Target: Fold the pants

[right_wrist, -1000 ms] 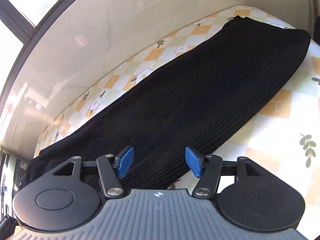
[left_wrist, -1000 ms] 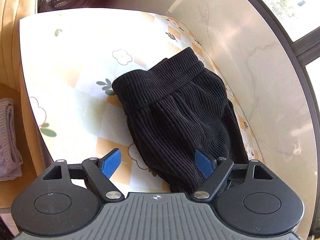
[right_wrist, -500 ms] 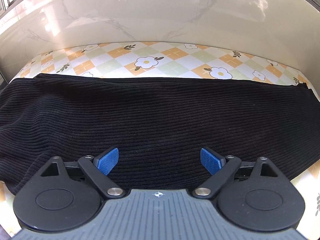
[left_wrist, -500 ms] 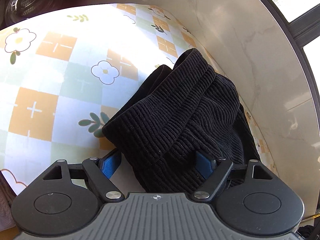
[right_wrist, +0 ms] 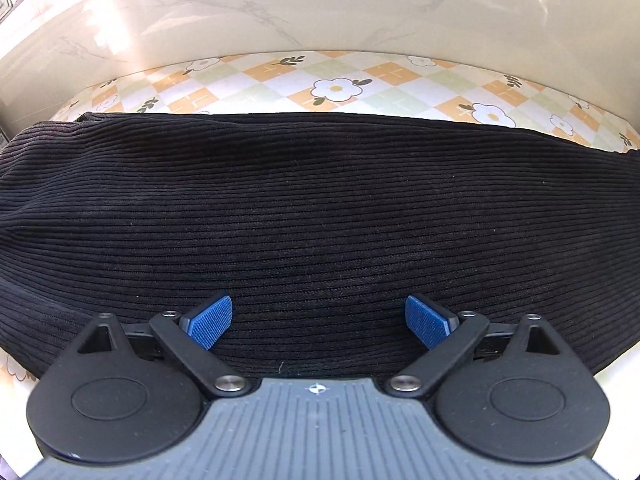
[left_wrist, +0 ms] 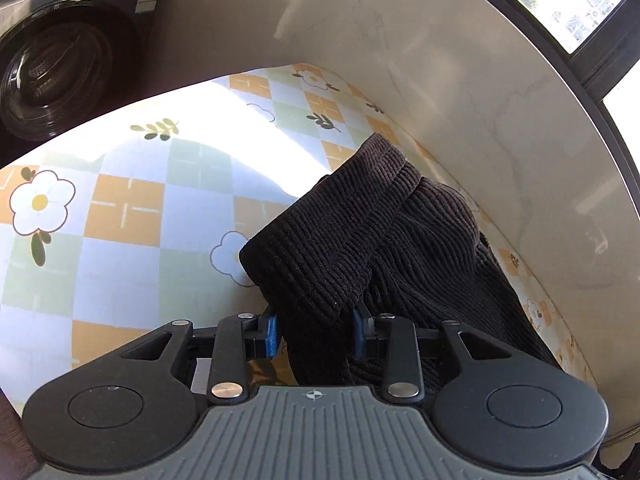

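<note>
1. The left gripper (left_wrist: 315, 331) is closing on the bunched waistband end of the black corduroy pants (left_wrist: 360, 248). A thick roll of fabric sits between its blue pads (left_wrist: 272, 330), and both pads look to be touching it.
2. The pants lie on the flower-patterned desk (left_wrist: 120, 216), close along the marble wall (left_wrist: 460, 92), with a washing machine (left_wrist: 52, 76) beyond the desk's far edge.
3. The right gripper (right_wrist: 319, 322) is spreading wide just above the flat leg section of the pants (right_wrist: 320, 200). Nothing sits between its pads (right_wrist: 210, 322).
4. Risk on the left: the pinch may catch only the top layers of the roll, so the lower layers would slip out on lifting and the fold would skew.
5. Risk on the right: the cloth there is flat and taut, so the open pads may skid over it or grab one layer only.
6. With one end lifted alone, the pants could drag along the desk or press against the wall.
</note>
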A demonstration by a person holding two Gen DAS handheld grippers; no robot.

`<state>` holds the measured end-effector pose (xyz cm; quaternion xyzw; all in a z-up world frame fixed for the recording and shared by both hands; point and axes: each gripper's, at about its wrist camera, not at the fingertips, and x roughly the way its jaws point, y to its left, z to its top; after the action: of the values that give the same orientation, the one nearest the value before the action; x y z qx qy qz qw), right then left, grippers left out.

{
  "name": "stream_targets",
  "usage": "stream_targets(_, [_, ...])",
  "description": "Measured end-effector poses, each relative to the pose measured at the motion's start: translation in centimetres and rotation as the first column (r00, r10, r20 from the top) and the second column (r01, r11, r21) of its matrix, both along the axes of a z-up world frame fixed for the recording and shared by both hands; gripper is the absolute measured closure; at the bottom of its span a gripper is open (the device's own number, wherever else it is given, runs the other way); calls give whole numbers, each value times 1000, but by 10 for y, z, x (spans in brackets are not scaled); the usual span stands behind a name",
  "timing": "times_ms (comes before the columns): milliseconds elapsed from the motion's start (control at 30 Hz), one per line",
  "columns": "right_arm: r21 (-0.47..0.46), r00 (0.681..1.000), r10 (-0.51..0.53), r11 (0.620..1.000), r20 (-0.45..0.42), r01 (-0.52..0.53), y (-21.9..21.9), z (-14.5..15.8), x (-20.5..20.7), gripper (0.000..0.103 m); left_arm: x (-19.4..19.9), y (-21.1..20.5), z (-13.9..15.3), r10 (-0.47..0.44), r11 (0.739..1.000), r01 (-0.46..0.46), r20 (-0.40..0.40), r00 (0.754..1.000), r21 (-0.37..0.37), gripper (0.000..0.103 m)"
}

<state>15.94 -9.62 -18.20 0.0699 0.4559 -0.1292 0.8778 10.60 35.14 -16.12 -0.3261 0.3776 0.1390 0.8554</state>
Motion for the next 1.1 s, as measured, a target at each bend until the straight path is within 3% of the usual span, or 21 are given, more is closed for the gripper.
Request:
stream_targets(100, [6,1000,3,1000,-2,-2,5,2,-3,7,0,1,-2,-6,1000,6,-1,1000,-3,62])
stream_targets(267, [62,998,-54,997,13,53,3,10,-25,7,7,3,4,-11,1000,12,-24,1000,21,44])
stream_targets(433, [46,1000,1,999,28,-2,22,21,-51,7,4,6,7,-13,999,15,-39,999,40,28])
stream_targets(600, [38,999,22,999,37,-24,39,31,-69,7,1,10,11,-21,999,22,-48,999,35,27])
stream_targets(800, [121,1000,9,993,10,-11,43,33,-93,11,-6,18,11,-11,1000,11,-40,999,1,27])
stream_targets(867, [178,999,33,984,-18,-29,48,27,-98,27,-10,20,11,-9,1000,9,-38,999,-8,27])
stream_targets(967, [208,996,81,976,-37,-72,60,20,-98,43,-13,22,13,-20,1000,19,-32,999,-14,29])
stream_targets(1100, [204,990,139,969,7,-137,74,23,-90,53,-15,25,14,-60,998,59,-13,998,-31,46])
